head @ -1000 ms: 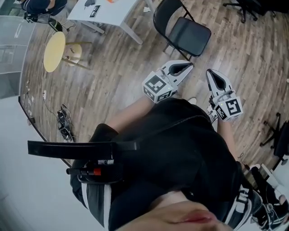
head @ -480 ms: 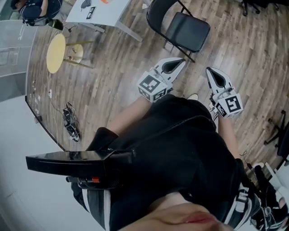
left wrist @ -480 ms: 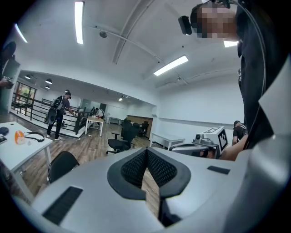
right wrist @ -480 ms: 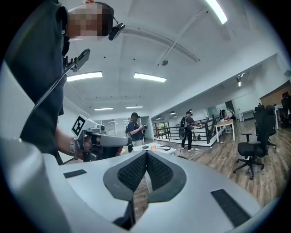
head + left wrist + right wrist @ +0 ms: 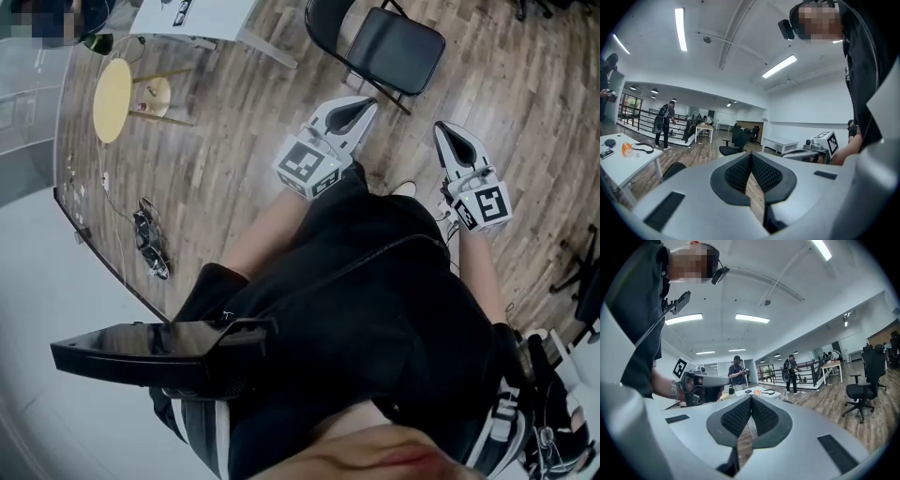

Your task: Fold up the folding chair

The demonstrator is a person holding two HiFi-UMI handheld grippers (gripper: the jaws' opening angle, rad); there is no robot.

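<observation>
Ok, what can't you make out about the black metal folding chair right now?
Black metal folding chair: backrest top cut off by the head view's upper edge; legs mostly hidden under its seat.
Floor near the person: head view, covered by the black-clothed torso.
Items on the white table: left gripper view, too small.

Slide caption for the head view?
Both shut and empty, left tongs and right tongs hover over the wood floor, short of the unfolded black folding chair.

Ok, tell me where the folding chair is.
Head view, top centre: the folding chair stands open on the wood floor, just beyond the left gripper, right of the white table.
</observation>
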